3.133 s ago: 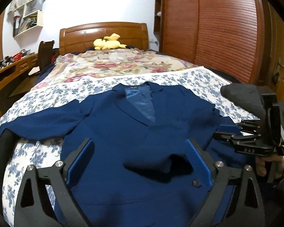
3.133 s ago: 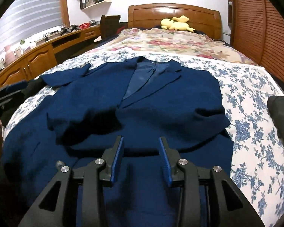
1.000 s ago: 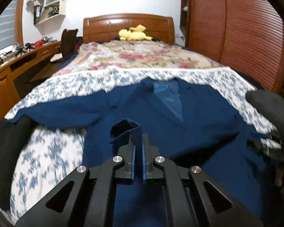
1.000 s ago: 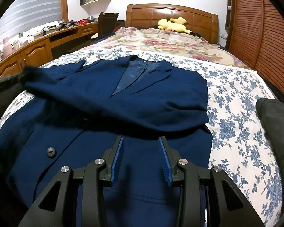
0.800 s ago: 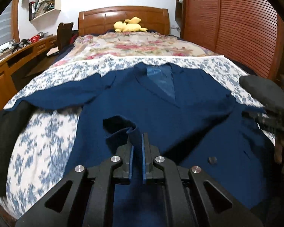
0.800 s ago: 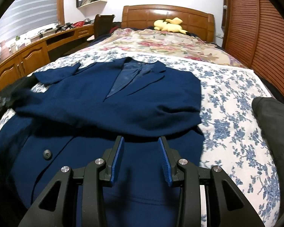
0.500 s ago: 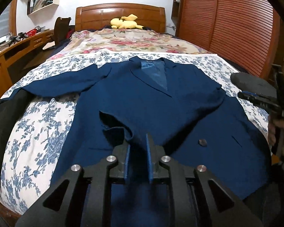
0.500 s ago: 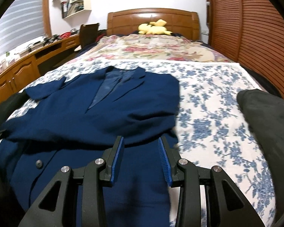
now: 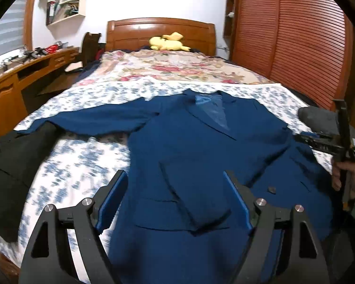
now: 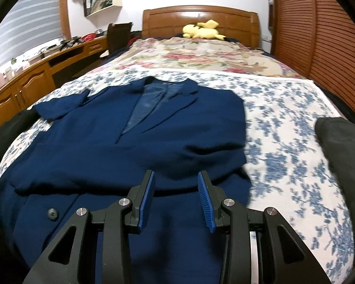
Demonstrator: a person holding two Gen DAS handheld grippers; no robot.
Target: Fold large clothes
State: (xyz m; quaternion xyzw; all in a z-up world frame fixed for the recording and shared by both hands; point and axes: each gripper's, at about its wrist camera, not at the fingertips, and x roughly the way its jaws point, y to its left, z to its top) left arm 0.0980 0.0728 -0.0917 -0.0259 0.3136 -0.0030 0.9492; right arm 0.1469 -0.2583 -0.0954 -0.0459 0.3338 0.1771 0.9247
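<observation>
1. Left gripper (image 9: 176, 200): a second ago I had it pinched shut on the cuff of the folded sleeve; now its jaws are opening, and the blue pads stand clear on either side of the cloth, pressing on nothing.
2. Folded sleeve (image 9: 191, 189): released, it lies slantwise across the front of the navy jacket (image 9: 201, 146), cuff end nearest my left gripper. I judge this sleeve fold done.
3. Navy jacket, position: face up at the foot end of the bed (image 10: 291, 165), collar toward the wooden headboard (image 9: 161, 33), a button (image 10: 52, 213) showing low on the front.
4. Other sleeve (image 9: 94, 123): spread out flat away from the jacket body toward the desk side, not yet folded in; I take it as the next job.
5. Right gripper (image 10: 176, 200): part-open and empty, hovering over the jacket's lower front; its setting matches a second ago.
6. Surface: blue-flowered sheet under the jacket; a floral quilt (image 10: 201, 54) lies beyond the collar.
7. Room: yellow plush toy (image 10: 202, 32) against the headboard; wooden desk (image 10: 35, 75) on the spread-sleeve side; slatted wardrobe doors (image 9: 291, 47) on the opposite side; wall shelves (image 9: 66, 2) above the desk; dark garments (image 9: 9, 165) at both bed edges.
</observation>
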